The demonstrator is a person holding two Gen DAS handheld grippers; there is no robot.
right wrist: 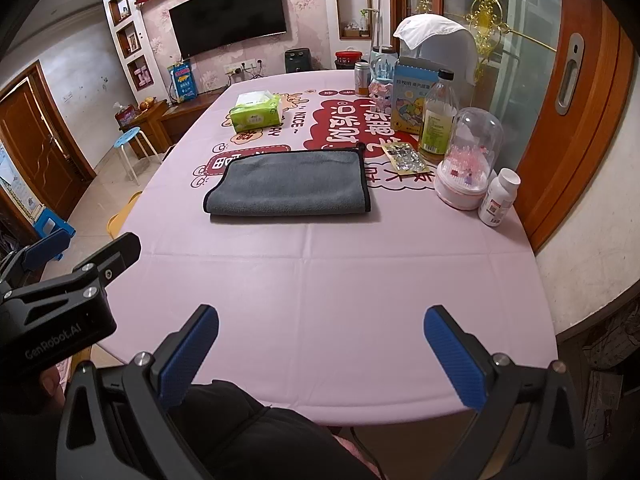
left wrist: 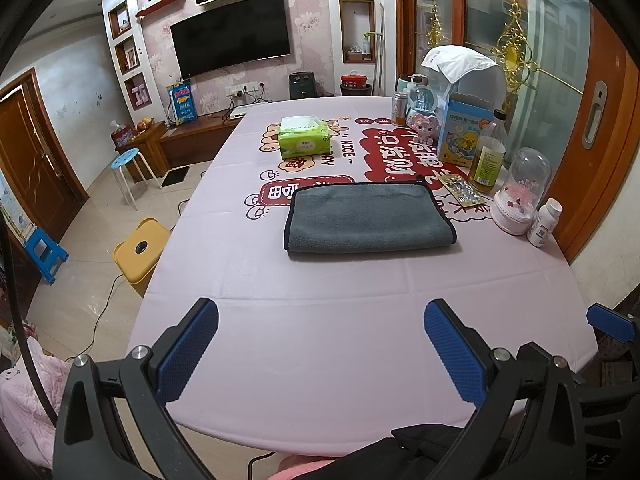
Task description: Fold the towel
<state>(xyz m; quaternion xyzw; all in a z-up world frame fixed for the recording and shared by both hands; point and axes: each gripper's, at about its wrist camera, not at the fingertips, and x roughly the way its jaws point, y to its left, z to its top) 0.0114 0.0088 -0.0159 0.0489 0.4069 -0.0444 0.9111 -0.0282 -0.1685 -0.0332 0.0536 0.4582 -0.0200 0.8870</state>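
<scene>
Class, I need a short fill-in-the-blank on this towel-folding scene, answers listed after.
1. The grey towel lies ___ on the pink tablecloth.
2. The left tongs and the right tongs are both ___.
3. Beyond the towel sits a ___ tissue pack.

Answers: folded; open; green

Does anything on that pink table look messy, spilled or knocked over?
Nothing stands out. The grey microfibre towel lies flat and neatly folded on the pink tablecloth. The green tissue pack and the bottles by the wall stand upright, with no spills visible.
</scene>
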